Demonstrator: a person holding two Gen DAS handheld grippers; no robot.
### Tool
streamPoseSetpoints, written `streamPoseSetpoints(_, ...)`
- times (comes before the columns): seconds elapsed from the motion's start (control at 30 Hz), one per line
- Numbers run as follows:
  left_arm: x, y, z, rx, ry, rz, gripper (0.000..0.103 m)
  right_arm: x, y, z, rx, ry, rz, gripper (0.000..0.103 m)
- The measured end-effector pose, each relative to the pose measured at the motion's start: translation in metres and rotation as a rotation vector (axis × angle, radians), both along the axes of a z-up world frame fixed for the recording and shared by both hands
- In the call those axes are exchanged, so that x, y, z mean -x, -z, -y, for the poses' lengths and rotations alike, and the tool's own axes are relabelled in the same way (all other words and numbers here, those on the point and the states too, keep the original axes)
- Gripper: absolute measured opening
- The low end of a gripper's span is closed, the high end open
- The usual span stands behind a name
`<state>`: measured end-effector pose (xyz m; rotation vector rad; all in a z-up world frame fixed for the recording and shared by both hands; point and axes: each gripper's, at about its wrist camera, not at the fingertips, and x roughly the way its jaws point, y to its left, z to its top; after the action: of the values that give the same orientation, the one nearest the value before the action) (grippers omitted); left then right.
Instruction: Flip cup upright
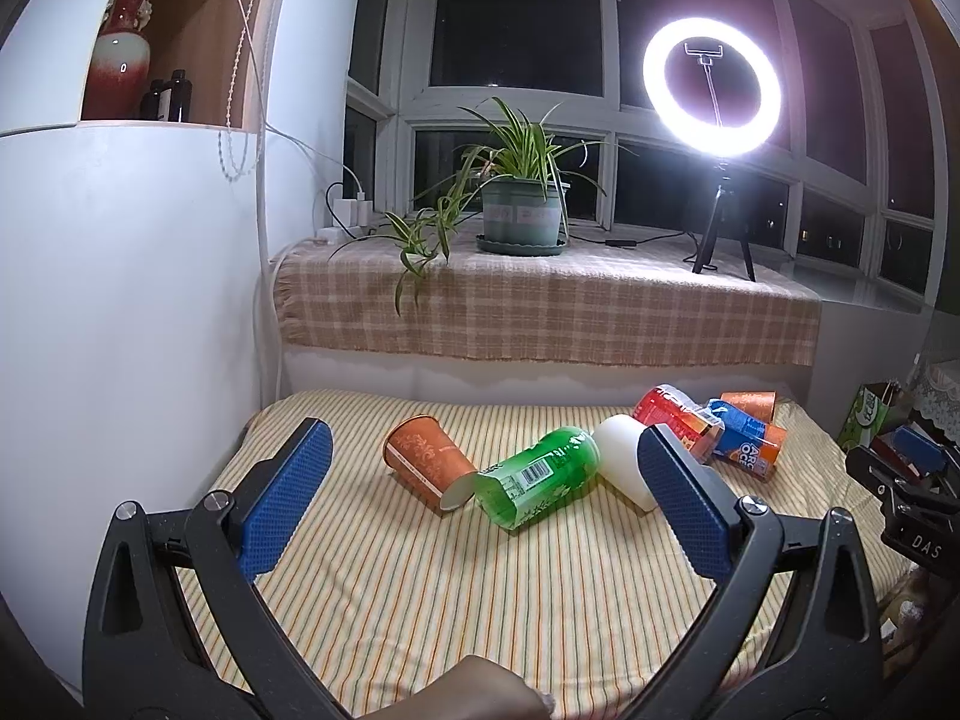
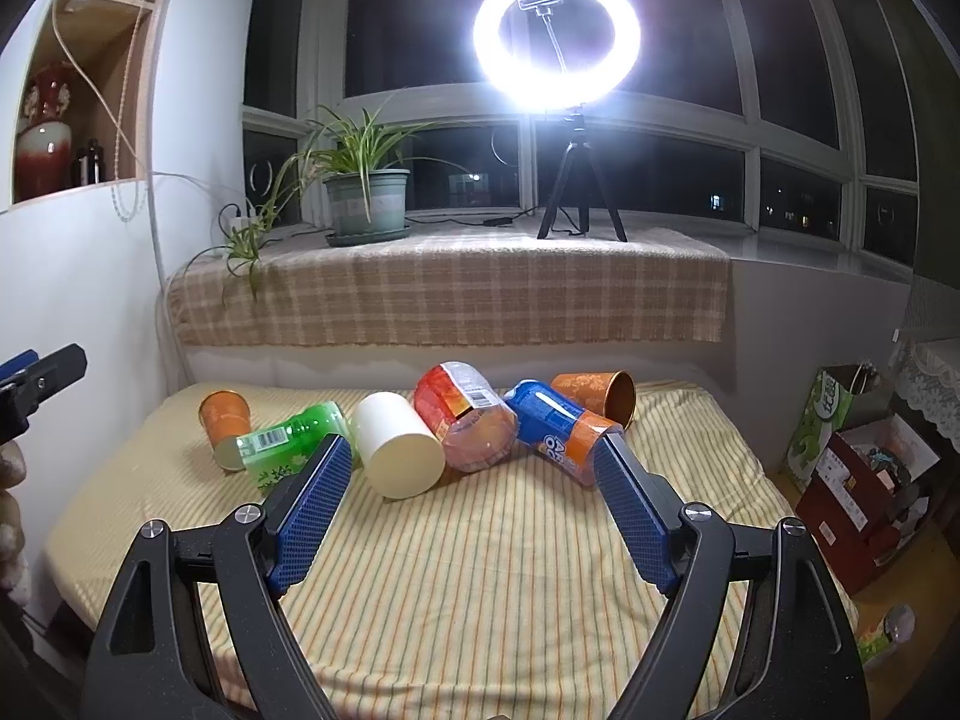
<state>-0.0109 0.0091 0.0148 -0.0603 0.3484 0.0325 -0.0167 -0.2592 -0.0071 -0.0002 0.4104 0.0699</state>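
Several cups lie on their sides in a row on the striped table. From left: an orange paper cup (image 1: 427, 461) (image 2: 225, 423), a green cup (image 1: 540, 474) (image 2: 288, 441), a white cup (image 1: 624, 459) (image 2: 399, 450), a red cup (image 1: 675, 414) (image 2: 468, 420), a blue and orange cup (image 1: 747, 441) (image 2: 561, 426) and a second orange cup (image 1: 750, 403) (image 2: 597, 393). My left gripper (image 1: 483, 447) is open and empty, held in front of the orange and green cups. My right gripper (image 2: 474, 459) is open and empty, in front of the white and red cups.
The striped cloth table (image 2: 468, 570) has a white cabinet (image 1: 120, 300) on its left. A checked ledge behind holds a potted plant (image 1: 522, 210) and a ring light (image 1: 711, 81). Boxes and bags (image 2: 864, 462) stand on the floor at the right.
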Motion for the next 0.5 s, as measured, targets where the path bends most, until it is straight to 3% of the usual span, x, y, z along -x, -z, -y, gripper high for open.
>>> streamPoseSetpoints(0.5,-0.0014,0.0009,0.0013,-0.005,0.003,-0.001,0.103,-0.0039,0.0009,0.0022,-0.011,0.008,-0.005,0.083)
